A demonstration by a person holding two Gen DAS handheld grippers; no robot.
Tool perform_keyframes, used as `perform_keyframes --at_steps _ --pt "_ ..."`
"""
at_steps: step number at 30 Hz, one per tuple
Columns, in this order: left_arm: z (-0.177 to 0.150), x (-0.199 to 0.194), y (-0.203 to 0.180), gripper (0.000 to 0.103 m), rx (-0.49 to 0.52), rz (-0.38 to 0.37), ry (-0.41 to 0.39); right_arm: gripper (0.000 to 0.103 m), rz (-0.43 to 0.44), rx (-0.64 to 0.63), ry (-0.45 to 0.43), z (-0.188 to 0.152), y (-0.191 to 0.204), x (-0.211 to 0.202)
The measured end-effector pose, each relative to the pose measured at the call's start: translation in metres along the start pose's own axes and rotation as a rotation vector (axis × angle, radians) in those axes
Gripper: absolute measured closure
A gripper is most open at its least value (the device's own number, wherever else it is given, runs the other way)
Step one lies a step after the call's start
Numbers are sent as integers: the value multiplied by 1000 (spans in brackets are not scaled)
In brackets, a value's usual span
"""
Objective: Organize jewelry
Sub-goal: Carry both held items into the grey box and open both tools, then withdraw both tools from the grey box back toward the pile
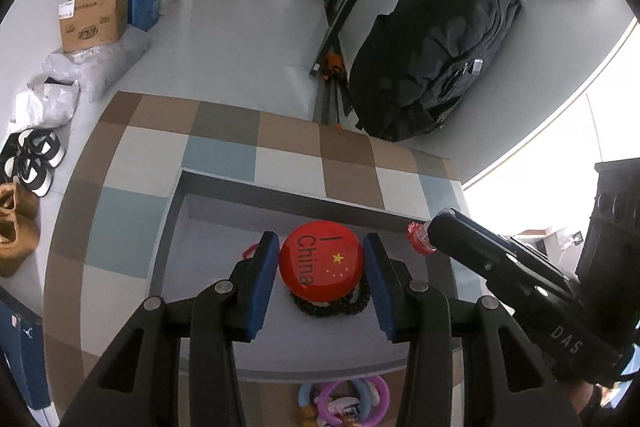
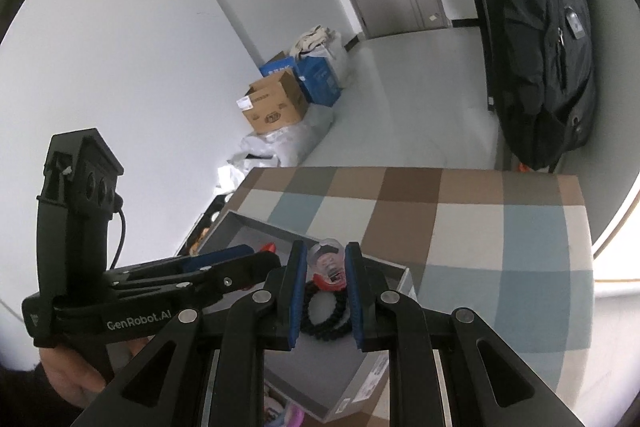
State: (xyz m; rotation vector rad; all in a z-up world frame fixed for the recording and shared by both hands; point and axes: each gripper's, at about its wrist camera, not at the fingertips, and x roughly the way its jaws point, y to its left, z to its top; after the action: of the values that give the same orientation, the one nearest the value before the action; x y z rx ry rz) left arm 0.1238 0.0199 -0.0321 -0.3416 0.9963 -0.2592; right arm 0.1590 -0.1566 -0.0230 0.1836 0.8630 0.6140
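A grey open box (image 1: 192, 211) sits on the checkered table. My left gripper (image 1: 322, 259) holds a round red badge (image 1: 322, 259) reading "I China" between its blue pads, just above a black braided bracelet (image 1: 332, 307) lying in the box. My right gripper (image 2: 327, 263) is shut on a small clear and red hair clip (image 2: 328, 261), held over the box (image 2: 360, 383) and the black bracelet (image 2: 324, 315). The clip also shows in the left wrist view (image 1: 418, 237) at the tip of the right gripper. A small red item (image 1: 251, 250) lies in the box behind the left finger.
Pink and blue rings (image 1: 352, 399) lie on the table in front of the box. A black backpack (image 1: 432, 51) stands beyond the table. Cardboard boxes (image 1: 94, 17), plastic bags and shoes (image 1: 34, 159) line the floor at left.
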Motion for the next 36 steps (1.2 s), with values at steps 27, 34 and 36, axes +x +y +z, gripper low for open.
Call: perform_keyframes --at_steps 27,34,36 --pt "1 1 0 33 -8 -100 -17 42 3 -48 -56 -7 6 -20" --pt "-2 -10 -7 31 27 -55 -47 27 -32 5 -87 -8 -4 -34" --pt "-5 -13 -6 31 26 -37 -57 22 -35 17 -93 -9 -5 -37"
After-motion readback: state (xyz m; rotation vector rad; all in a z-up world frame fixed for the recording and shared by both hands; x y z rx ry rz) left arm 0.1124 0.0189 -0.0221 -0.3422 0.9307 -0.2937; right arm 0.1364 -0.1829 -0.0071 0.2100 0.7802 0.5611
